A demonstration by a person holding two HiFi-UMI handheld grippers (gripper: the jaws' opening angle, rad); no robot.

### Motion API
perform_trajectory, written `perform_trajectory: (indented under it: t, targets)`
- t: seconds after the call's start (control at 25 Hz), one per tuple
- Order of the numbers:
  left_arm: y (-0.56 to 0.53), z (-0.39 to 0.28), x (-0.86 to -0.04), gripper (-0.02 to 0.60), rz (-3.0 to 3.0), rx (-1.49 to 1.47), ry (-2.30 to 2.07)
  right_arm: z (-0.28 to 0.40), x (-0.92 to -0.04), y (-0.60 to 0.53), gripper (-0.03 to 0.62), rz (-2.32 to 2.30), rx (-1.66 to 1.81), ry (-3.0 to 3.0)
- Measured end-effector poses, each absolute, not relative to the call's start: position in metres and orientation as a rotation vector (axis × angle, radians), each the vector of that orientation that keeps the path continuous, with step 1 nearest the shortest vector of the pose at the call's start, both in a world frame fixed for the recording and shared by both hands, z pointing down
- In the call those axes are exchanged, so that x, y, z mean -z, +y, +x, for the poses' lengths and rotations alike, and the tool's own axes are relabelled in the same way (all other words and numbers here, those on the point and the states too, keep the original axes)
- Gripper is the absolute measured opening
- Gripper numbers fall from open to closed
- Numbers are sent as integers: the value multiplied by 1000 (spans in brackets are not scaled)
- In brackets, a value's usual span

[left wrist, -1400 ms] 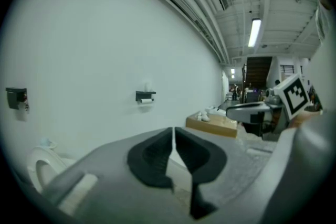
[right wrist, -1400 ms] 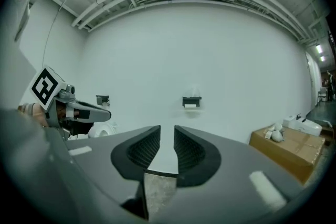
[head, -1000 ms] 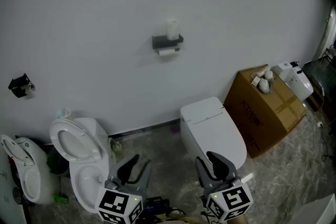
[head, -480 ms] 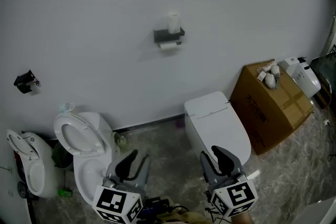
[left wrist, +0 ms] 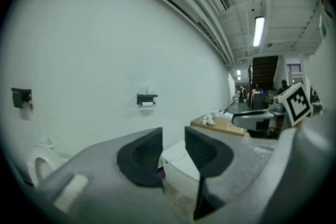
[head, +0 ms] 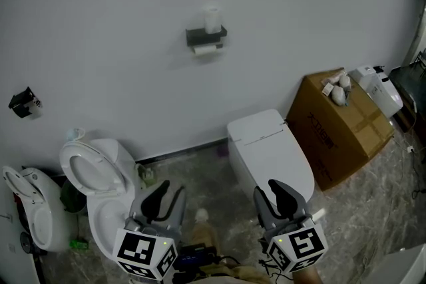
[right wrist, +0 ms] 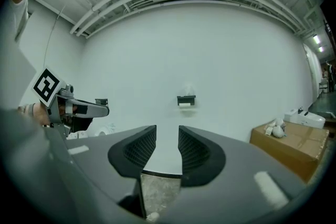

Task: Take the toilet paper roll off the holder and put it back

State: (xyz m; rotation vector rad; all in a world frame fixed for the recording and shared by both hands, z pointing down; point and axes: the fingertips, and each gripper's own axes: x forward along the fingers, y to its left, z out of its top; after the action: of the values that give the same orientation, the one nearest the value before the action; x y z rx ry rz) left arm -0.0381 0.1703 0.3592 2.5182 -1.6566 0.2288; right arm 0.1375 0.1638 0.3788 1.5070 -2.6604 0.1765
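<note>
- Left gripper [head: 166,197], lower left: my fingers stand partly apart, empty.
- Right gripper [head: 273,196], lower right: likewise.
- Toilet paper roll [head: 205,48] hangs in holder [head: 206,35], upper centre.

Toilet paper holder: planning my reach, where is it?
Head view, upper centre: the holder sits on the white wall, above-left of the closed toilet, a roll standing on top.

Ahead: we face a dark holder [head: 206,35] on the wall [head: 100,23], a toilet paper roll [head: 212,18] upright on top.
Foreground: our left tongs [head: 168,195] and right tongs [head: 273,195] held low, jaws apart.
Around us: closed toilet [head: 269,149], open toilet [head: 93,176], cardboard box [head: 339,126].
</note>
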Motion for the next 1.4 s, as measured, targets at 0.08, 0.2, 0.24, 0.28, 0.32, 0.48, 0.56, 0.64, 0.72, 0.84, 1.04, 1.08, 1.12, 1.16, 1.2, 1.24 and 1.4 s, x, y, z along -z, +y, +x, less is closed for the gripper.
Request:
perform_trajectory:
  t: [0.08,0.2,0.24,0.28,0.32,0.48,0.56,0.64,0.72,0.84,1.04,1.08,1.12,1.16,1.2,1.24,1.4]
  targets:
    - [159,-37,-361,124,2529,-234,-1641,138,-381,155,118,1516,-174,-2648]
    - [139,-39,-362,124,2543,-237,-1615,134,-379,139,118,1530,-167,-2642]
    - [132,-40,-361,124,2547,-232,-1608,132,-377,133,118,1534,-164,-2642]
    - [125,-41,-359,124,2552,-228,-1602,131,-376,127,118,1538,-161,-2642]
    - [117,-41,-358,124,2560,-228,-1598,130,-375,120,118,1543,-158,-2641]
    - [84,-46,-355,124,2586,-234,-1588,122,-374,89,118,1554,-153,-2634]
    - [67,-49,-352,124,2593,-243,-1586,117,-372,73,118,1553,-150,-2629]
    - [49,-54,-350,124,2600,-255,-1580,112,-369,55,118,1552,-146,-2625]
    - [30,-60,-348,124,2602,-269,-1567,106,-365,36,118,1552,-149,-2619]
    - [3,-68,-348,124,2593,-286,-1552,99,-363,10,118,1554,-171,-2616]
    - [-44,-83,-348,124,2584,-298,-1539,85,-362,-32,118,1545,-199,-2611]
    - [-53,-85,-348,124,2583,-296,-1536,82,-362,-41,118,1538,-201,-2610]
    - [-62,-88,-347,124,2584,-293,-1532,79,-362,-49,118,1533,-200,-2606]
    - [-70,-91,-347,124,2584,-290,-1528,76,-362,-57,118,1529,-198,-2602]
    - [-79,-93,-347,124,2584,-287,-1523,73,-361,-66,118,1526,-194,-2598]
    - [-87,-96,-347,124,2585,-285,-1516,70,-361,-74,118,1521,-192,-2595]
    - [-118,-102,-347,124,2604,-294,-1487,59,-358,-105,118,1522,-181,-2590]
